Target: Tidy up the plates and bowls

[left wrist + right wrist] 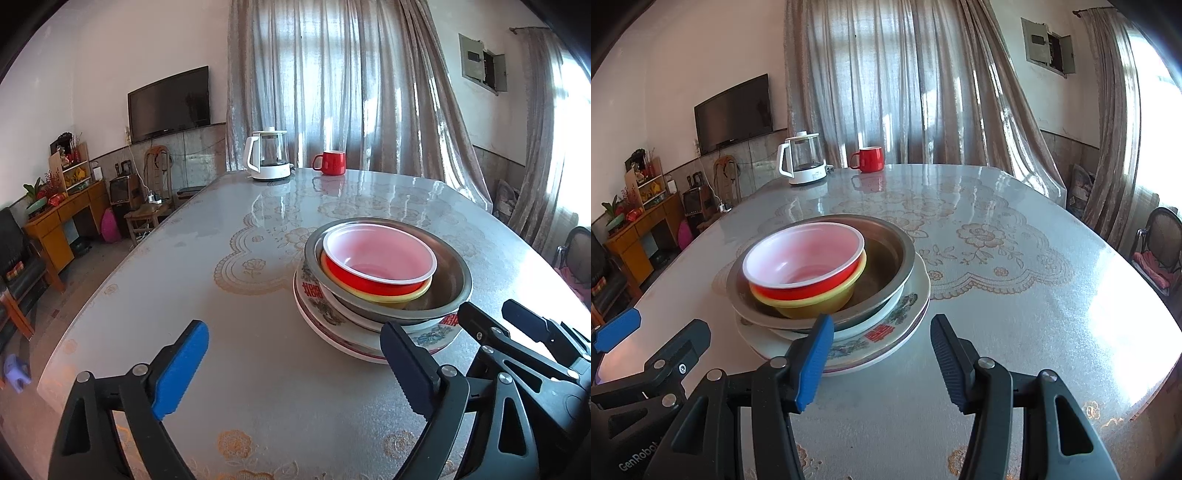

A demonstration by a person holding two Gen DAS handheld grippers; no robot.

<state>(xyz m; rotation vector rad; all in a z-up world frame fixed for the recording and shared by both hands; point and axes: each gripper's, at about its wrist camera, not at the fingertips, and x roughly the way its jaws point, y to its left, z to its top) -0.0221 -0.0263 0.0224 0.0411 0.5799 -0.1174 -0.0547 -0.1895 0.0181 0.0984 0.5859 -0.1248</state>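
The left gripper (295, 373) stands wide open and empty over the tabletop's (258, 350) near edge; the right gripper (882, 360), half open, holds nothing either. The stack sits just beyond them: red bowl (803, 264) in yellow bowl (816, 304), off-centre in the steel basin (886, 251), on patterned plates (886, 332). A nudge could likely shift the lopsided pile

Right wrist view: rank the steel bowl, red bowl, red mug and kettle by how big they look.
1. steel bowl, the widest.
2. red bowl, nested inside it.
3. kettle and 4. red mug: both look small, but they stand at the table's far end, so their rank against the bowls is unsure.
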